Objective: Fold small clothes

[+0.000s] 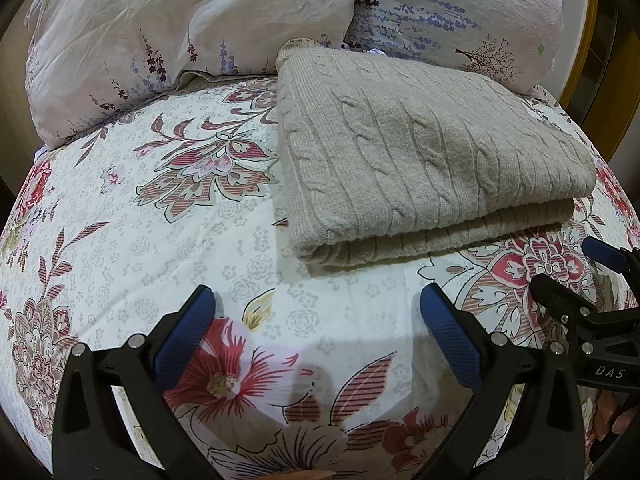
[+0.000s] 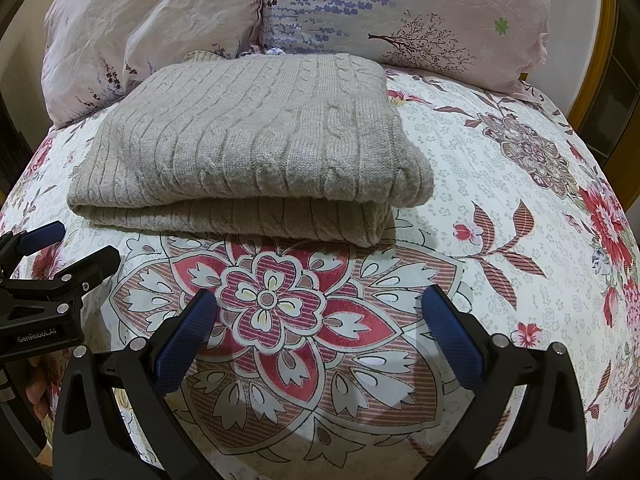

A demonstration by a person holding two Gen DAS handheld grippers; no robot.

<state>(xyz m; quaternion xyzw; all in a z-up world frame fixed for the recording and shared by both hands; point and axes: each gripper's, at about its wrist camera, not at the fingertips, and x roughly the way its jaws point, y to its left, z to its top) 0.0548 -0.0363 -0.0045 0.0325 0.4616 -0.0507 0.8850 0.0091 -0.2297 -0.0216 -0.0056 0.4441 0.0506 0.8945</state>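
We're hovering both grippers, left gripper (image 1: 316, 312) and right gripper (image 2: 320, 312), jaws spread and empty, just short of the folded beige sweater (image 2: 248, 136) lying on the floral bedsheet (image 2: 500, 200) below the pillows (image 1: 180, 32). Fold looks finished; we're only squaring edges if needed, pinching shallow.

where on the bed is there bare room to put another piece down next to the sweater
Bare floral bedsheet lies between the folded sweater and the left pillow, and in front of the sweater by both open grippers. Crowded behind, where pillows meet it.
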